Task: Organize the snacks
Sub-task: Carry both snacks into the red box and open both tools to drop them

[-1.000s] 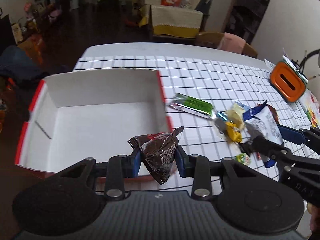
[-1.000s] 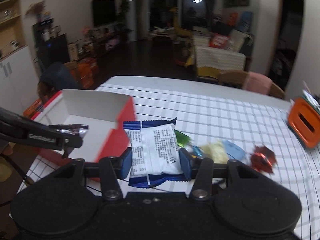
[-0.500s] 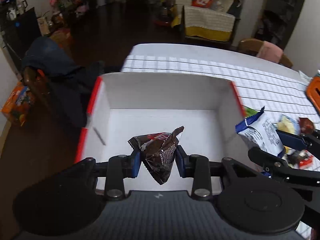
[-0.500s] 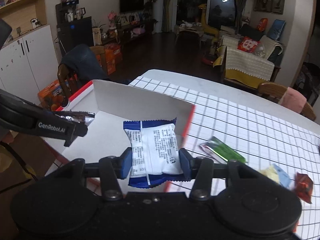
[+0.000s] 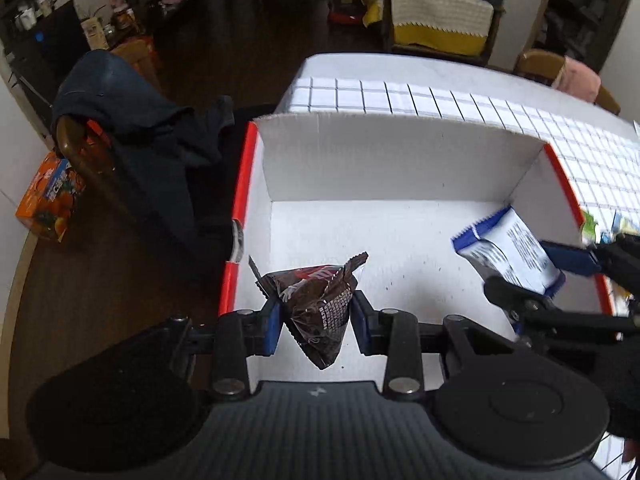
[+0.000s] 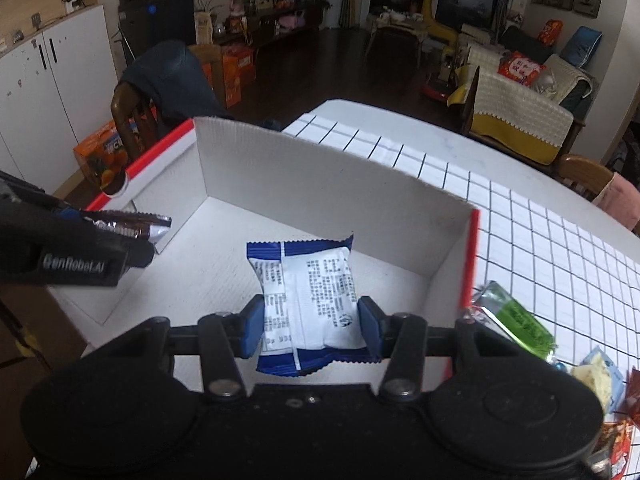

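Observation:
A white cardboard box with red edges (image 5: 360, 152) (image 6: 320, 188) lies open on the checked table. My left gripper (image 5: 316, 316) is shut on a brown snack packet (image 5: 316, 300) and holds it over the box's near left part. It shows at the left of the right wrist view (image 6: 132, 228). My right gripper (image 6: 311, 324) is shut on a white and blue snack packet (image 6: 310, 292) above the box's right side. It also shows in the left wrist view (image 5: 508, 252). The box floor looks bare.
Loose snacks lie on the table right of the box: a green packet (image 6: 516, 320), a pale yellow and blue one (image 6: 596, 376), red ones (image 6: 630, 396). A chair with a dark jacket (image 5: 132, 132) stands left of the table. An orange carton (image 5: 48, 196) sits on the floor.
Both grippers have moved left from the loose snacks to over the box, each carrying its packet. The white and blue packet now hangs inside the box's right wall.

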Tool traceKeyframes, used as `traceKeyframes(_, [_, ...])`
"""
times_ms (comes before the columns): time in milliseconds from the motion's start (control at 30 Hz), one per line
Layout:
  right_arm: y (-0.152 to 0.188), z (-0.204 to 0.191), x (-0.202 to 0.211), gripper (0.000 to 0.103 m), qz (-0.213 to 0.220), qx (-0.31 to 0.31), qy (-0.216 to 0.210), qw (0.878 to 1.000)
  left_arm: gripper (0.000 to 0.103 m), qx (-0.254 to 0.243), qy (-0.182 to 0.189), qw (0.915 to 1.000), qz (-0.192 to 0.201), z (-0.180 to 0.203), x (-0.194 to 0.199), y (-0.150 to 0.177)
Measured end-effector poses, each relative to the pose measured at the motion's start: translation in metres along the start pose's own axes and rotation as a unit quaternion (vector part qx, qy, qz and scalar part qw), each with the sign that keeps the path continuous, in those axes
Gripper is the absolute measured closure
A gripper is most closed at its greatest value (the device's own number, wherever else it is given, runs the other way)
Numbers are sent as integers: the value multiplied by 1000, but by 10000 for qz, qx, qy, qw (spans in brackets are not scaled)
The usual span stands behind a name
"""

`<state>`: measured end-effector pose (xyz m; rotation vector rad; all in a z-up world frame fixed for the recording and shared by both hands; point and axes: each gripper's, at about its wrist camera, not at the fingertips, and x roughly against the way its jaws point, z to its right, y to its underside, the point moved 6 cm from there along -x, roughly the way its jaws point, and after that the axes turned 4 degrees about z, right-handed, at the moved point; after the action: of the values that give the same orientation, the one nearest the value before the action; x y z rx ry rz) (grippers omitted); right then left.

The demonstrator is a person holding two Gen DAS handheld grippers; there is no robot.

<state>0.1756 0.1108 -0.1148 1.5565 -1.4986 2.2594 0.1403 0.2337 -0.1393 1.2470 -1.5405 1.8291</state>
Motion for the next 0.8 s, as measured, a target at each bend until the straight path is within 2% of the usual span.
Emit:
traceKeyframes(267, [7,-13,-23,54,-433,175,-114,9988,68,-316,-79,9990,-295,2,-20,17])
traceKeyframes(433, [12,-18,-33,56,-644,222,-137,9976,67,-623,-158,9974,-314,11,-21,23])
traceKeyframes(533, [15,-19,-33,56,-693,211,-124,9973,67,-775,-254,9961,-346,14,-21,25])
traceKeyframes(700, [14,-18,-32,56,-679,214,-160,9973,66,-727,-189,9966,-341,14,-18,24])
traceKeyframes(800, [13,-17,-30,56,-650,159,-185,9976,57,-668,-136,9971,-326,13,-21,21])
